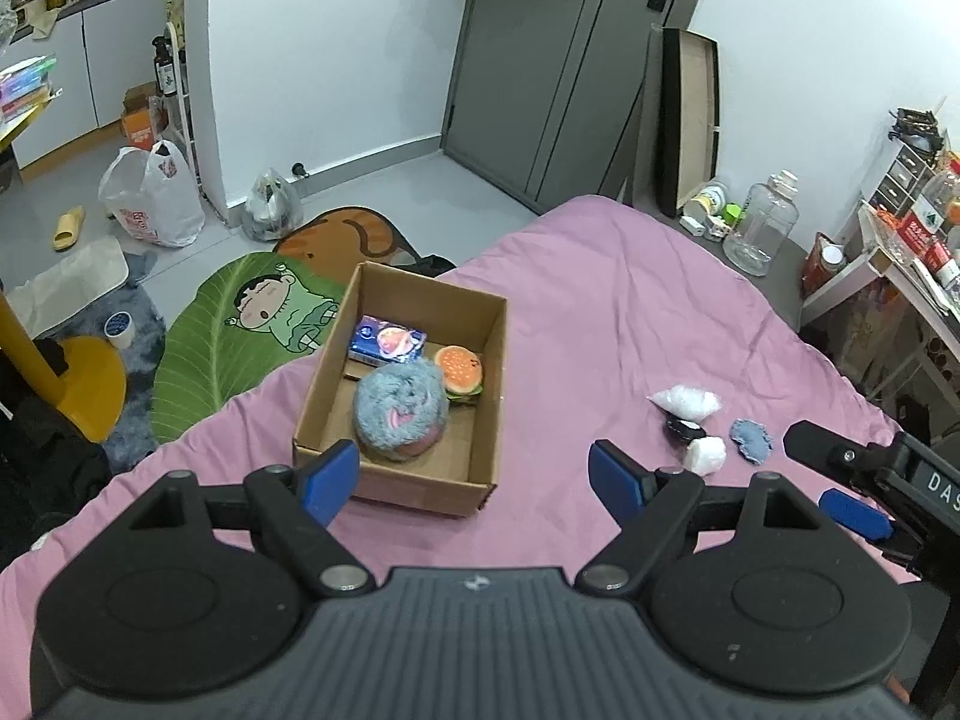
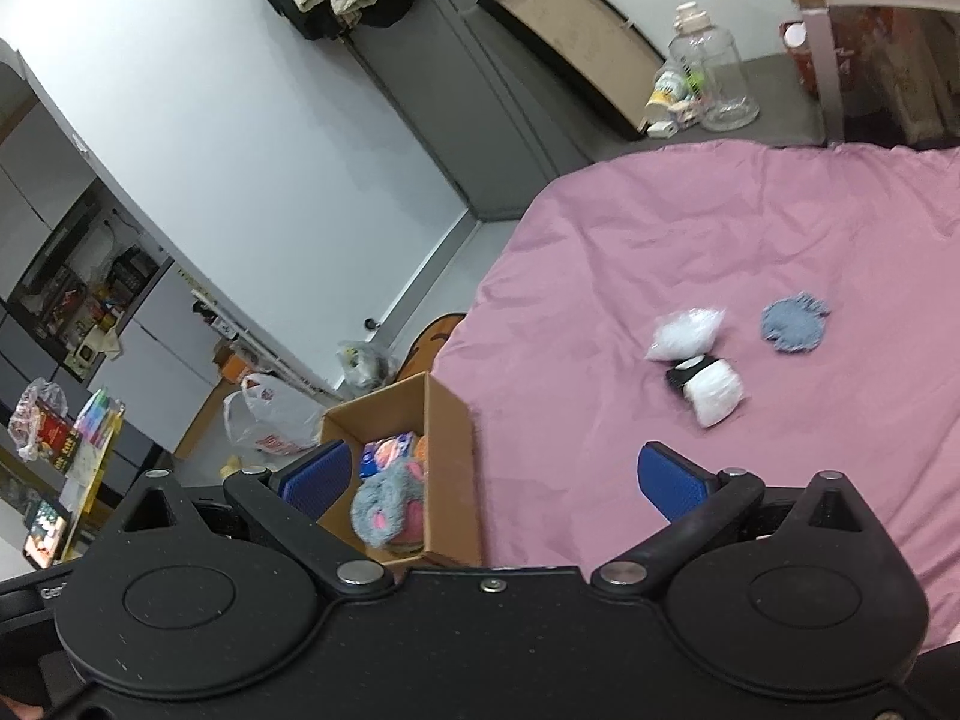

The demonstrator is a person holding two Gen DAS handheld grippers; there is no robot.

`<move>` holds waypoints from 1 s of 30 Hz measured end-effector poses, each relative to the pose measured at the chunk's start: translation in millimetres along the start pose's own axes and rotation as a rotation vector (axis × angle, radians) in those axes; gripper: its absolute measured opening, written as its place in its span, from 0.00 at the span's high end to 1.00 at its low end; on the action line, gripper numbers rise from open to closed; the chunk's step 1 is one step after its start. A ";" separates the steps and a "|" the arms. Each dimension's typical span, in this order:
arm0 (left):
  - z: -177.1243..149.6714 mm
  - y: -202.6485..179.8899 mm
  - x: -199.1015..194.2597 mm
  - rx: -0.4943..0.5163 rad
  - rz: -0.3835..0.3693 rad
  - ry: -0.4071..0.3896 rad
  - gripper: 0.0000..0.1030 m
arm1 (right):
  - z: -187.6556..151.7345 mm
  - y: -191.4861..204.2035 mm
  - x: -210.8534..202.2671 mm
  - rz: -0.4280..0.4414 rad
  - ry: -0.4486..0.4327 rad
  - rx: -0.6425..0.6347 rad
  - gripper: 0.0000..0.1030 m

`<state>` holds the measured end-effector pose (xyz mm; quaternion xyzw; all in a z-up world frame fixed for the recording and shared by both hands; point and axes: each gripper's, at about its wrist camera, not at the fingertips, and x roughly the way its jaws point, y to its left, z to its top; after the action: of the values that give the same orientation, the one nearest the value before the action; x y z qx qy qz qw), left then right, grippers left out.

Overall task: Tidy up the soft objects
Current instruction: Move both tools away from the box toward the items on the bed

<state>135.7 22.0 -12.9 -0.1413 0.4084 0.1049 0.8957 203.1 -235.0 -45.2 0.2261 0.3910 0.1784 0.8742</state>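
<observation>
Your right claw point(image 1: 840, 480) shows partial lettering, "DAS"; no other writing legible; pink bed point(image 1: 630, 312) in a cluttered room with a grey door point(image 1: 540, 60); cardboard box point(image 1: 486, 420) on the bed, long axis running away from you, holding a grey plush point(image 1: 399, 408), burger toy point(image 1: 459, 369) and blue packet point(image 1: 387, 342); white-and-black soft item point(image 2: 702, 375) and denim scrap point(image 2: 792, 324) lie well right of the box; your left claw point(image 1: 474, 480) and right claw both spread apart, empty.

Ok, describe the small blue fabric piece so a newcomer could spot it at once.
Start at the pink bed cover, then look right of the cardboard box to the loose items there. The blue fabric piece lies flat, apart from the puffy white bundles, and is the only denim-blue, frayed-edged one.
</observation>
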 end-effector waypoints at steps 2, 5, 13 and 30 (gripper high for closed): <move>-0.7 -3.6 -4.1 0.005 -0.006 -0.005 0.20 | 1.5 -4.9 -2.6 -0.007 -0.008 -0.006 0.00; -0.8 -8.0 -8.4 0.017 -0.010 -0.011 0.20 | 1.8 -8.2 -6.4 -0.019 -0.015 -0.028 0.00; -3.5 -19.3 -9.0 0.021 -0.017 -0.017 0.20 | 1.2 -16.1 -13.1 -0.030 -0.013 -0.070 0.00; -12.0 -64.8 32.0 0.078 -0.053 0.018 0.20 | 9.9 -68.3 -9.9 -0.183 -0.056 -0.022 0.00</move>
<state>167.5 -40.5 -33.9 -0.1182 0.4161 0.0640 0.8993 213.6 -299.3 -69.9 0.1846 0.3834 0.0955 0.8999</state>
